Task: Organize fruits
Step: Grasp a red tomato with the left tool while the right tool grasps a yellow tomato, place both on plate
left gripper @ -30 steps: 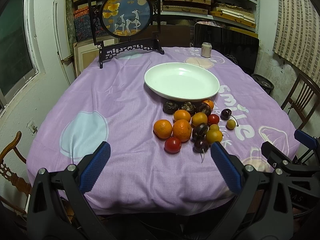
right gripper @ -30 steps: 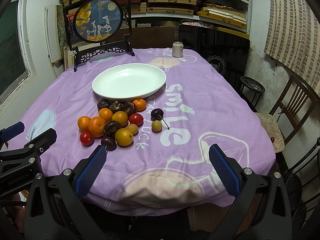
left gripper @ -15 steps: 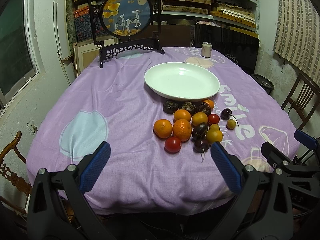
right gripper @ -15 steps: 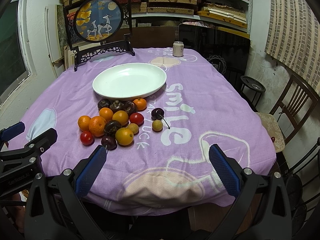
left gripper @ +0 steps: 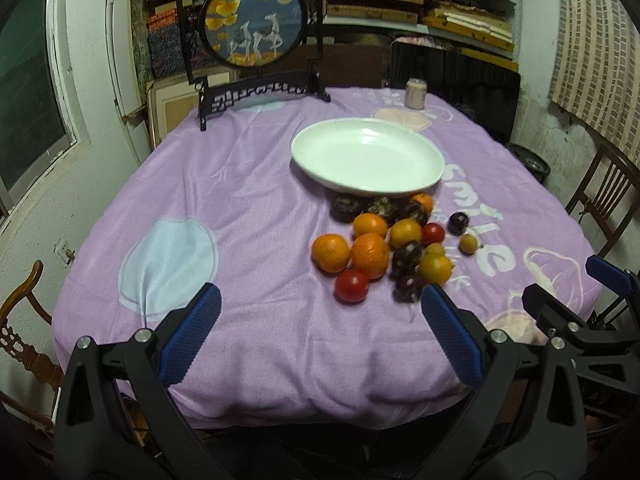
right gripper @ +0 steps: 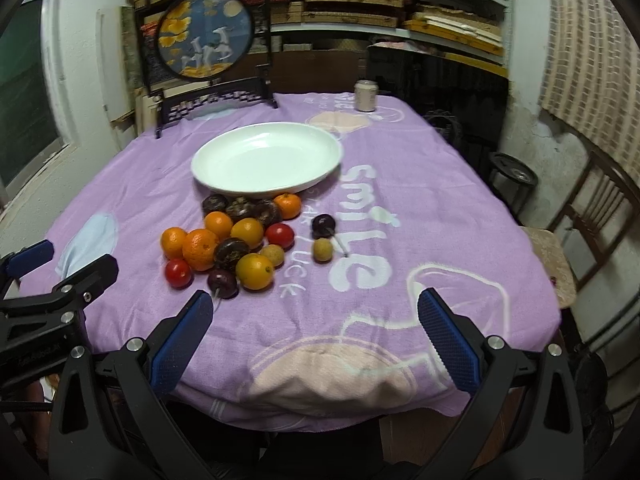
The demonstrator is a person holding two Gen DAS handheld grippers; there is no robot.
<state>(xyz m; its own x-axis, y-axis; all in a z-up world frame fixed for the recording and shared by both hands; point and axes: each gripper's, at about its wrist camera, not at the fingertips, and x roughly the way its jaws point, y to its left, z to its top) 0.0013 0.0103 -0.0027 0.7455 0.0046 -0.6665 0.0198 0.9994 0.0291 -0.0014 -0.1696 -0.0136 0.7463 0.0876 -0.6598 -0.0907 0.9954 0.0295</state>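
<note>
Purple cloth covers the surface point(left gripper: 240, 200). Both views have crept forward over the last second. Left tool point(left gripper: 320, 334) and right tool point(right gripper: 316, 338) gape wide, empty. Mixed orange, red and dark fruits point(right gripper: 236, 240) remain clustered beside the empty white plate point(right gripper: 320, 168); sorting is not begun.

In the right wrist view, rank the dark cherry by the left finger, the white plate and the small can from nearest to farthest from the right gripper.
1. Dark cherry, just ahead of the right gripper, left side.
2. White plate, mid-table, beyond the fruit pile.
3. Small can, far edge, slightly right.
</note>
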